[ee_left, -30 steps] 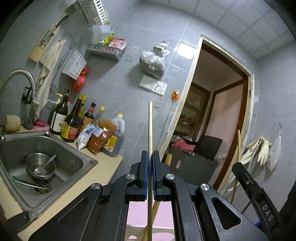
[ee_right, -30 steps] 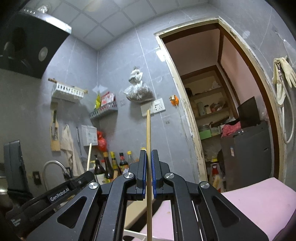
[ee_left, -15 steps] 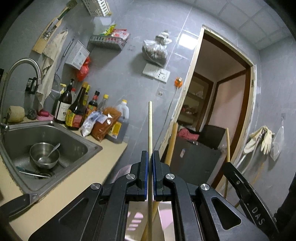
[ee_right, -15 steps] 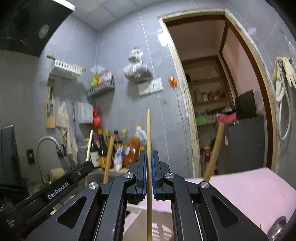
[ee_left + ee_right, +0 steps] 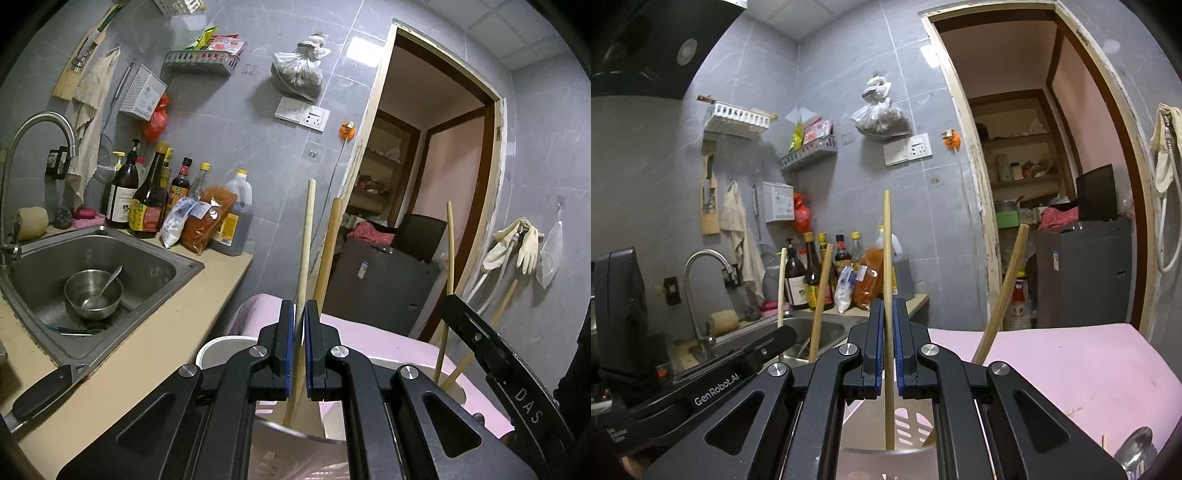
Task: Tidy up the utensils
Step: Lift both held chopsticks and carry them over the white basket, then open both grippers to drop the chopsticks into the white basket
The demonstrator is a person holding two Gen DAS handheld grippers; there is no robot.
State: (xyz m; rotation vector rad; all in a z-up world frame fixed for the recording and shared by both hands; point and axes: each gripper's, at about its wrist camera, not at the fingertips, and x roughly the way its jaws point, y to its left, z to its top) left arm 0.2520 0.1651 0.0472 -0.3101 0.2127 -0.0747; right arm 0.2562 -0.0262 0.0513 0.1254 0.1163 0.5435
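We have lowered both tools, so the left tool [image 5: 300,314] loosely flanks its chopstick [image 5: 306,236], tip in the holder [image 5: 214,347], while the right tool [image 5: 887,312] pinches another chopstick [image 5: 887,258] that could miss the holder's rim.

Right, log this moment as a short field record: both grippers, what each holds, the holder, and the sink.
left gripper: jaws slightly parted around a tilted chopstick; grip cannot be told
right gripper: jaws shut on an upright wooden chopstick
holder: pink slotted container below the jaws, the chopstick's lower end inside it
other utensils: wooden handles already standing in the holder
sink: steel bowl with a spoon in it
counter: sauce bottles by the wall
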